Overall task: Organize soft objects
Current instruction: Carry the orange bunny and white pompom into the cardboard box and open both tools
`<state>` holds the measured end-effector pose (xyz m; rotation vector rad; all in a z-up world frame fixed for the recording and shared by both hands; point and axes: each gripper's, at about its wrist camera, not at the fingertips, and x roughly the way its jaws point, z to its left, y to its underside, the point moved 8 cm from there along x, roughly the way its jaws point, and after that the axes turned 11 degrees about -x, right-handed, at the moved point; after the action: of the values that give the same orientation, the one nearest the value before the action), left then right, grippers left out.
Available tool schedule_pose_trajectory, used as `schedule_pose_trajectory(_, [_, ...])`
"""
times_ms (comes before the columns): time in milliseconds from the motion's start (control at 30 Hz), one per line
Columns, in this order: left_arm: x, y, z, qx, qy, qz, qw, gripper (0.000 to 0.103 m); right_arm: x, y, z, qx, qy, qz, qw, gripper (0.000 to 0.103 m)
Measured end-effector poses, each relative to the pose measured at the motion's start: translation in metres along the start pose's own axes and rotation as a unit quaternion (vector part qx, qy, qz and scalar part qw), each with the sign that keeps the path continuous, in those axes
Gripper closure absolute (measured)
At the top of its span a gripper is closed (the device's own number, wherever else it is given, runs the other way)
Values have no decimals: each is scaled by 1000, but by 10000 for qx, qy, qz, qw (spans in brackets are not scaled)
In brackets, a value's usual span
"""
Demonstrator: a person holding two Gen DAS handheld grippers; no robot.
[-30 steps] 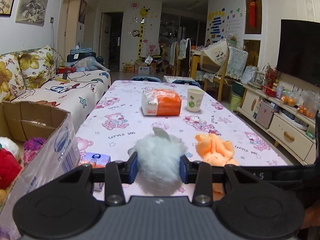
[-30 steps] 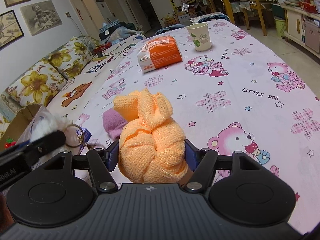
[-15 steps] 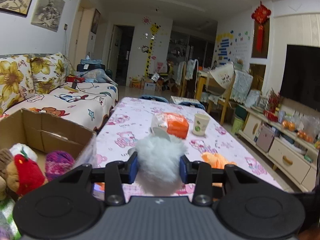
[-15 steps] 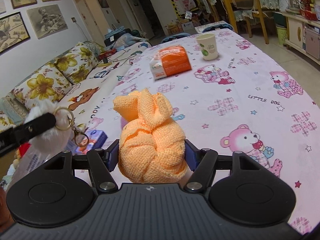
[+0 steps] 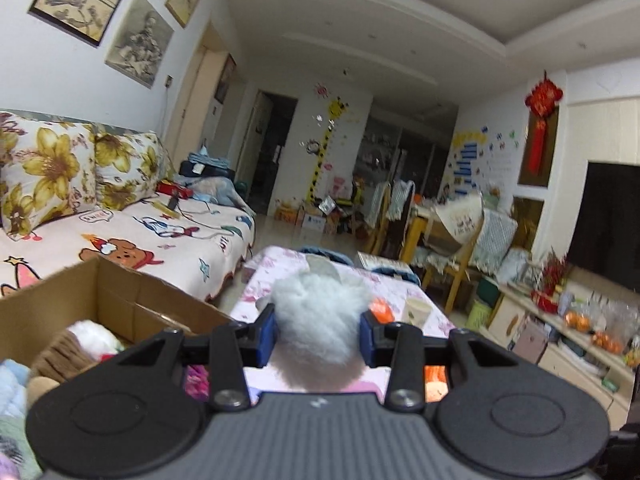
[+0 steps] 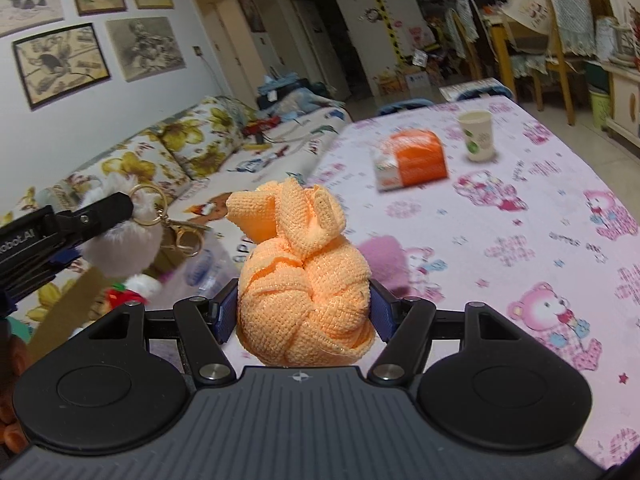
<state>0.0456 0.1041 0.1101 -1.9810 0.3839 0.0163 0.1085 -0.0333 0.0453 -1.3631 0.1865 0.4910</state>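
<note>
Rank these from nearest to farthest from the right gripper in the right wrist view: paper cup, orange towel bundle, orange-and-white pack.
1. Orange towel bundle: clamped in the right gripper.
2. Orange-and-white pack: mid-table, ahead and slightly right.
3. Paper cup: beyond the pack, further right.

White fluffy pompom [image 5: 320,332] and knotted orange cloth [image 6: 304,284], each apparently held aloft.

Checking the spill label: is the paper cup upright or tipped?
Upright: the cup stands on its base on the table, open mouth up.
</note>
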Motion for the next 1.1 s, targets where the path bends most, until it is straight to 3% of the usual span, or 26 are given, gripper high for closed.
schedule_pose_trajectory(367, [-18, -19, 50, -609, -671, -262, 9955, 63, 15, -23, 36, -213, -578, -188, 9979, 22])
schedule_pose_trajectory(500, [-16, -18, 71, -989, -998, -55, 9901, 63, 28, -34, 49, -263, -827, -188, 9960, 22])
schedule_pose_trajectory(767, [-13, -5, 90, -832, -1438, 380, 9854, 63, 56, -41, 67, -507, -1106, -75, 9925, 21])
schedule_pose_trajectory(1100, [-6, 15, 100, -783, -1543, 1084, 9789, 62, 89, -39, 79, -807, -1211, 198, 9892, 21])
